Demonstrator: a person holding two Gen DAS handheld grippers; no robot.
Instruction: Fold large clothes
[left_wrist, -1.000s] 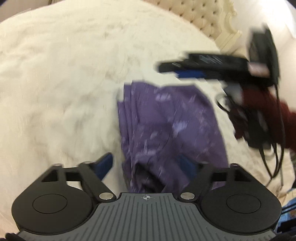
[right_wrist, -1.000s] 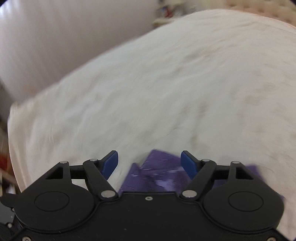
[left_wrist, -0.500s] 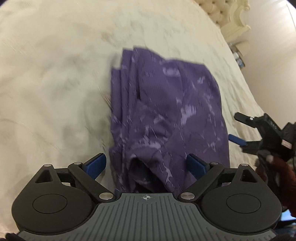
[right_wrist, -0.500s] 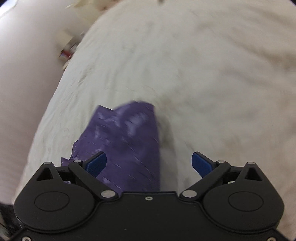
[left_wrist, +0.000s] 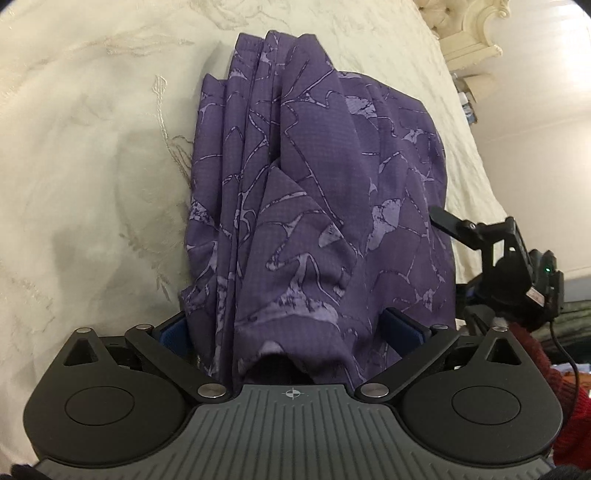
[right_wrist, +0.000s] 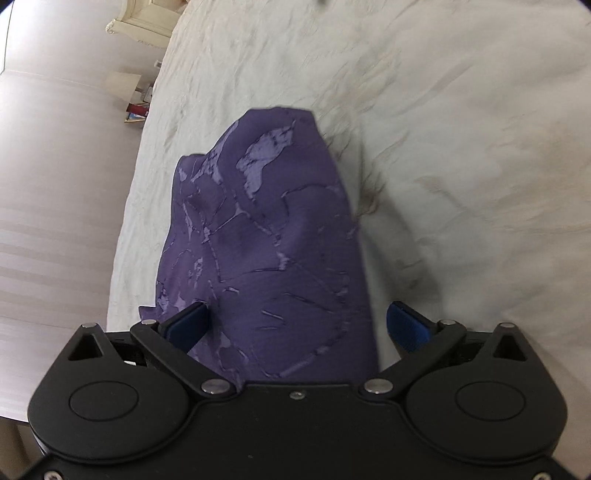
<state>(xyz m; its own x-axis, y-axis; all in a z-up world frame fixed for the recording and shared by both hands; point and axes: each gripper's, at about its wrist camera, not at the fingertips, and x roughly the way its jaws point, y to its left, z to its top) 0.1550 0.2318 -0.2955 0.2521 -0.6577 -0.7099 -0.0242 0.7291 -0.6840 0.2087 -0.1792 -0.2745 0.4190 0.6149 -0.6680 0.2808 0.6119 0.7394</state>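
Fingers (left_wrist: 173, 334) of the left gripper (left_wrist: 291, 328) are spread wide and opening further; the near end of the purple garment (left_wrist: 314, 206) is bunched between them, but no pad is seen pressing on it. Same on the right gripper (right_wrist: 295, 321): jaws opening, spread wide, purple cloth lying in the gap, right pad (right_wrist: 406, 325) clear of the fabric, left pad at the cloth's edge with no pinch evident.

Garment is laid on the cream bedspread (left_wrist: 92, 147), already gathered into a narrow multi-layer stack with pleated edges along its left side in the left wrist view. In that view the right gripper is seen just beside the garment's right edge, near its lower end.

Step judged: a fold has been set down and released, or the near end is being straddled for a fresh grasp. Which of the two cannot be told.

Next move, as judged: both near corners to be pinched through all layers, lifted together and carried toward the far end to halve the stack. Layers are loose; an uneven pinch would likely let the lower plies slip and skew the fold.
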